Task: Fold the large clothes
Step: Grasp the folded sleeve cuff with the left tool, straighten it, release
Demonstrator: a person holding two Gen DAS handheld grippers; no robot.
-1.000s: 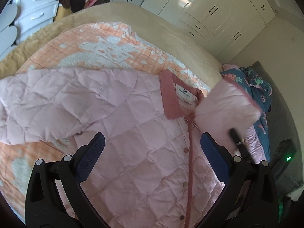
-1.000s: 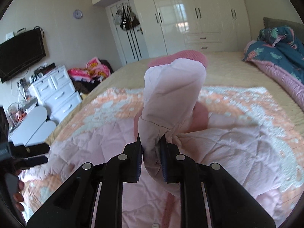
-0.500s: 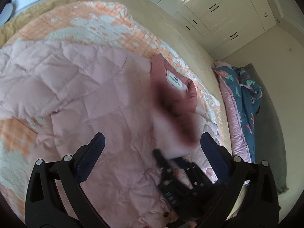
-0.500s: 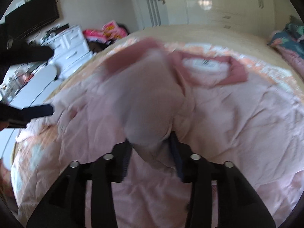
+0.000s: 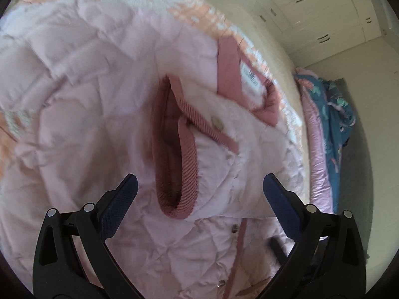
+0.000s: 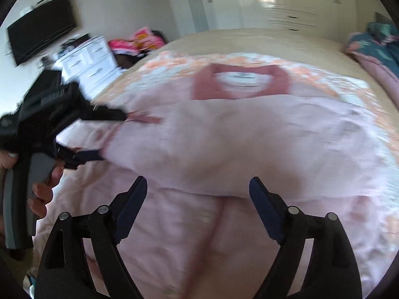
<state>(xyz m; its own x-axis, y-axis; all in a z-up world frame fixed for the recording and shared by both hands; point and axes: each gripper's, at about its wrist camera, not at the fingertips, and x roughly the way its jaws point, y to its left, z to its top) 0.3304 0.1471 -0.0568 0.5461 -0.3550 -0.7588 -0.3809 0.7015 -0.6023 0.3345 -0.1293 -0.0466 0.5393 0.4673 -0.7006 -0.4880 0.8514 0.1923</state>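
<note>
A pale pink quilted jacket (image 5: 82, 124) with a darker pink collar (image 5: 230, 67) lies spread front-up on the bed. One sleeve (image 5: 224, 149) lies folded across its chest, the ribbed pink cuff (image 5: 174, 164) open toward my left gripper (image 5: 199, 186), which is open with the cuff between its fingers. In the right wrist view the sleeve (image 6: 224, 144) crosses the jacket, and my right gripper (image 6: 197, 189) is open just before it, holding nothing. The left gripper (image 6: 99, 134) shows there at the sleeve's left end.
The jacket rests on an orange and white blanket (image 5: 159, 2) on a beige bed (image 6: 249, 39). A blue floral duvet (image 5: 334, 114) lies at the bed's right. White wardrobes (image 5: 311, 12), a white dresser (image 6: 87, 62) and a wall television (image 6: 42, 39) stand around.
My right gripper carried the sleeve across the jacket, laid it on the chest and opened, letting it go. My left gripper moved in close to the cuff.
</note>
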